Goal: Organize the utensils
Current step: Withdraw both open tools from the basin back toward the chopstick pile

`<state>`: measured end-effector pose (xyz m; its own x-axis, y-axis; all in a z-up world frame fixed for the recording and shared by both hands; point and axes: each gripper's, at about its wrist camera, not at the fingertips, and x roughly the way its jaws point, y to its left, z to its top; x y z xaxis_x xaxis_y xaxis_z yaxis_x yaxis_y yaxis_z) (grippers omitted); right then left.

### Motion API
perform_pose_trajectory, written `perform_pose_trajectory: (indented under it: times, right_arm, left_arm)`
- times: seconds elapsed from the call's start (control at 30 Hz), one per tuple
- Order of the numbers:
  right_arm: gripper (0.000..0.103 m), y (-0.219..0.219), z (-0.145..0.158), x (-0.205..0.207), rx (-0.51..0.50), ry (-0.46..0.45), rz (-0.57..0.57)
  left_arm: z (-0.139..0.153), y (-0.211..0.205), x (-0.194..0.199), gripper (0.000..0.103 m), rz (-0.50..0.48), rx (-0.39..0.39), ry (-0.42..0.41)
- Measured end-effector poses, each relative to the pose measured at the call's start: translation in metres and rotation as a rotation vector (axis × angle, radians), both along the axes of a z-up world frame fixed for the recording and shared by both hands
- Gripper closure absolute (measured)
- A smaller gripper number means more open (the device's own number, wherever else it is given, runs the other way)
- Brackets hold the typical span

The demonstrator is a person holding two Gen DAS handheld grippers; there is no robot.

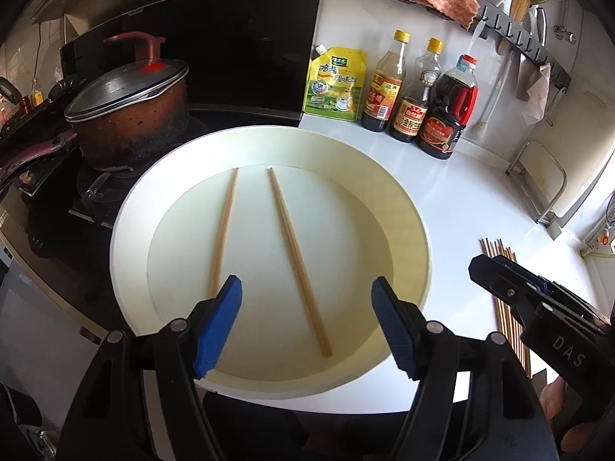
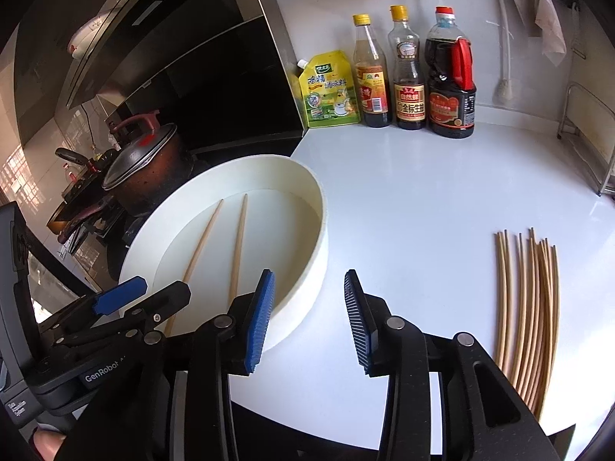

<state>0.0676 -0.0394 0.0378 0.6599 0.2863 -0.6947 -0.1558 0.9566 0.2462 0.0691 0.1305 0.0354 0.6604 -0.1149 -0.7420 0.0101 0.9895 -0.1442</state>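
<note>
A round white tray (image 1: 384, 176) (image 2: 321, 226) sits on the white counter with two wooden chopsticks lying in it, one on the left (image 1: 223, 230) (image 2: 201, 246) and one to its right (image 1: 298, 257) (image 2: 238, 246). My left gripper (image 1: 305, 322) hovers open over the tray's near side, nothing pressed between its blue pads. Several more chopsticks (image 2: 526, 307) (image 1: 513, 338) lie in a loose bundle on the counter to the right. My right gripper (image 2: 309, 319) stands open and empty above bare counter between tray and bundle. In the right wrist view the left gripper's pad (image 2: 119, 297) shows at the tray's left.
A lidded dark pot (image 1: 127, 115) stands on the stove left of the tray. A yellow-green pouch (image 2: 330, 92) and three sauce bottles (image 2: 409, 77) line the back wall. A wire rack (image 2: 588, 134) stands at the right. A hand shows at the lower right of the left wrist view.
</note>
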Motion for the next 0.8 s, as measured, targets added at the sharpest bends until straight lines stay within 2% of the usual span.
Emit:
perform_pose_trajectory:
  times: [0.17, 0.43, 0.8]
  right_arm:
    - [0.062, -0.028, 0.001, -0.015, -0.017, -0.011, -0.060]
    - [0.057, -0.084, 0.001, -0.039, -0.015, -0.017, -0.180]
    - [0.054, -0.143, -0.008, -0.058, 0.007, -0.004, -0.278]
  left_arm:
    - [0.002, -0.028, -0.004, 0.030, -0.070, -0.015, -0.008]
    - [0.003, -0.080, -0.003, 0.029, -0.183, -0.007, -0.003]
    - [0.002, -0.136, -0.004, 0.025, -0.263, 0.003, 0.003]
